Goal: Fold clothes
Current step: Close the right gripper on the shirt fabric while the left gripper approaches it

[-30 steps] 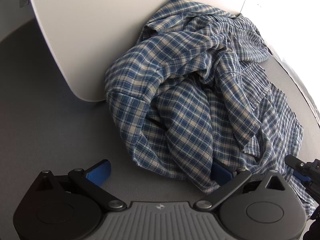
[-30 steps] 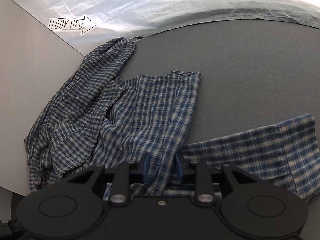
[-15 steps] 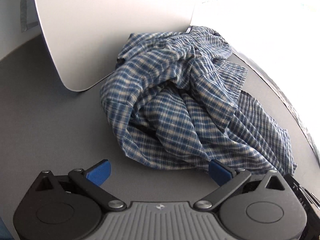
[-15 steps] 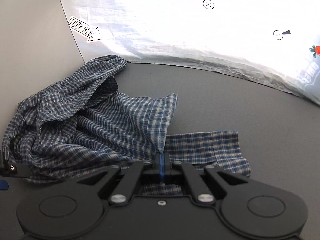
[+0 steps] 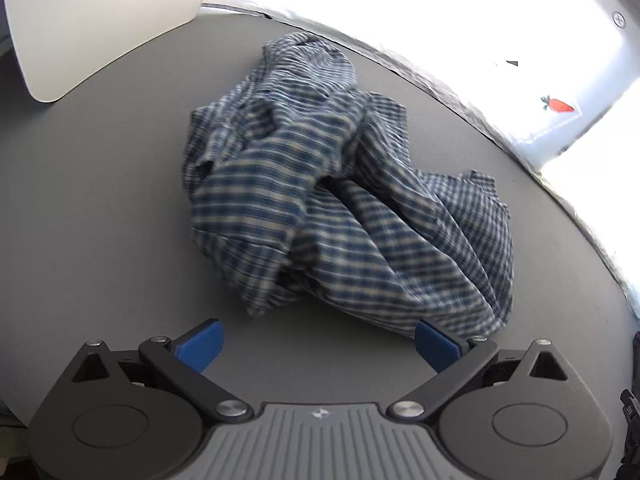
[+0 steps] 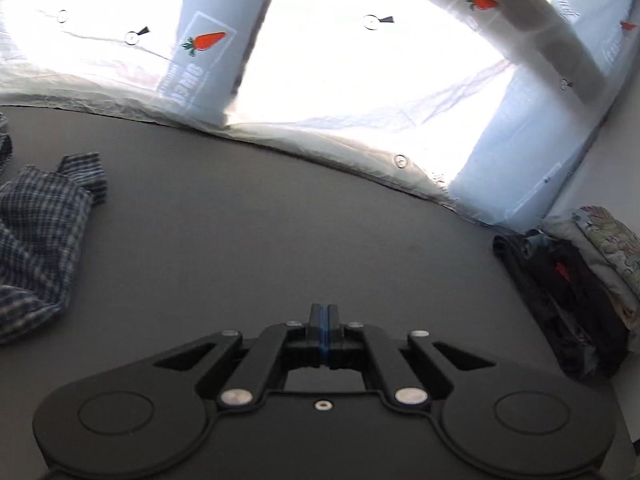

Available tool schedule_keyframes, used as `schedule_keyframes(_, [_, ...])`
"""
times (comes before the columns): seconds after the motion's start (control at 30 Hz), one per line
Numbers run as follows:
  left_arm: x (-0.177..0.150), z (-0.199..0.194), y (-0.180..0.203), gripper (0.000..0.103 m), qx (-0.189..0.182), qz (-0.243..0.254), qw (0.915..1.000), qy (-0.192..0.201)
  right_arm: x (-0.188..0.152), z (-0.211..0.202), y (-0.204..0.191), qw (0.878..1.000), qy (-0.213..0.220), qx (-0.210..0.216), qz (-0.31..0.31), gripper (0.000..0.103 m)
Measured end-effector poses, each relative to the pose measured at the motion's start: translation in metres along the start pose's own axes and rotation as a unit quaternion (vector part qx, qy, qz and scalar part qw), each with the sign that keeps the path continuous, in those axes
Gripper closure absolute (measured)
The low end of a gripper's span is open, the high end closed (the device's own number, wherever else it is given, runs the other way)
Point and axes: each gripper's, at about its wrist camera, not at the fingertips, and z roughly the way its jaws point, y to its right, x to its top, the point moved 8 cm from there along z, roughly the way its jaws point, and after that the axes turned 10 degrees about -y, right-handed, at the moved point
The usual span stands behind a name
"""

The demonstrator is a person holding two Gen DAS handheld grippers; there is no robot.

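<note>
A blue and white plaid shirt point(image 5: 332, 204) lies crumpled in a heap on the grey table point(image 5: 100, 200). My left gripper point(image 5: 320, 344) is open and empty just in front of the heap; its right blue finger point(image 5: 436, 344) touches the shirt's near edge. In the right wrist view the shirt point(image 6: 36, 240) shows only at the left edge. My right gripper point(image 6: 323, 316) is shut with nothing visible between the pads, over bare table to the right of the shirt.
A white panel point(image 5: 96, 20) stands at the back left. A bright plastic sheet with carrot prints point(image 6: 360, 80) runs along the table's far edge. A pile of folded clothes point(image 6: 580, 280) sits at the far right.
The shirt has been dragged away from the white panel toward the table's middle. My right gripper, shut on the shirt's edge before, now points right at bare table with no cloth in it.
</note>
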Motion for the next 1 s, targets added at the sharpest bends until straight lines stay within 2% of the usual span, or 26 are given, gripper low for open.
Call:
schedule_keyframes(0.07, [-0.004, 0.006, 0.027, 0.005, 0.011, 0.032, 0.9994, -0.004, -0.007, 0.013, 0.061, 0.998, -0.013, 0.003, 0.055, 0.103])
schedule_keyframes(0.1, [-0.007, 0.007, 0.034, 0.005, 0.015, 0.045, 0.9989, -0.002, -0.009, 0.015, 0.075, 0.998, -0.013, 0.002, 0.059, 0.103])
schedule_keyframes(0.13, [-0.014, 0.002, 0.036, 0.005, 0.019, 0.056, 0.9982, 0.002, -0.01, 0.016, 0.083, 0.998, -0.009, 0.005, 0.058, 0.103])
schedule_keyframes(0.23, [-0.004, -0.002, 0.037, 0.006, 0.037, 0.072, 0.9964, 0.022, -0.018, 0.017, 0.082, 0.997, -0.008, 0.028, 0.072, 0.103])
schedule_keyframes(0.33, [0.018, -0.009, 0.028, 0.014, 0.076, 0.085, 0.9923, 0.048, -0.025, 0.023, 0.042, 0.995, -0.016, 0.059, 0.079, 0.102])
schedule_keyframes(0.47, [0.05, -0.02, 0.002, 0.015, 0.171, 0.13, 0.9716, 0.099, -0.027, 0.024, -0.022, 0.991, -0.031, 0.109, 0.066, 0.102])
schedule_keyframes(0.57, [0.066, -0.006, -0.007, 0.018, 0.184, 0.175, 0.9635, 0.084, -0.026, 0.018, -0.061, 0.989, -0.034, 0.137, 0.036, 0.102])
schedule_keyframes(0.67, [0.074, 0.017, -0.012, 0.047, 0.185, 0.199, 0.9611, 0.052, -0.025, 0.013, -0.087, 0.987, -0.036, 0.155, 0.014, 0.102])
schedule_keyframes(0.7, [0.074, 0.02, -0.01, 0.072, 0.184, 0.196, 0.962, 0.048, -0.025, 0.012, -0.091, 0.988, -0.033, 0.152, 0.002, 0.102])
schedule_keyframes(0.73, [0.075, 0.023, -0.008, 0.092, 0.181, 0.194, 0.963, 0.045, -0.024, 0.011, -0.091, 0.99, -0.024, 0.14, -0.016, 0.102])
schedule_keyframes(0.83, [0.068, 0.014, 0.019, 0.095, 0.141, 0.206, 0.9661, 0.065, -0.02, 0.013, -0.085, 0.992, -0.005, 0.117, -0.039, 0.102])
schedule_keyframes(0.9, [0.057, 0.003, 0.051, 0.097, 0.122, 0.232, 0.9618, 0.079, -0.017, 0.019, -0.071, 0.993, -0.002, 0.115, -0.025, 0.102])
schedule_keyframes(1.0, [0.039, -0.011, 0.108, 0.097, 0.074, 0.274, 0.9546, 0.09, -0.015, 0.027, -0.052, 0.994, 0.004, 0.109, -0.011, 0.102])
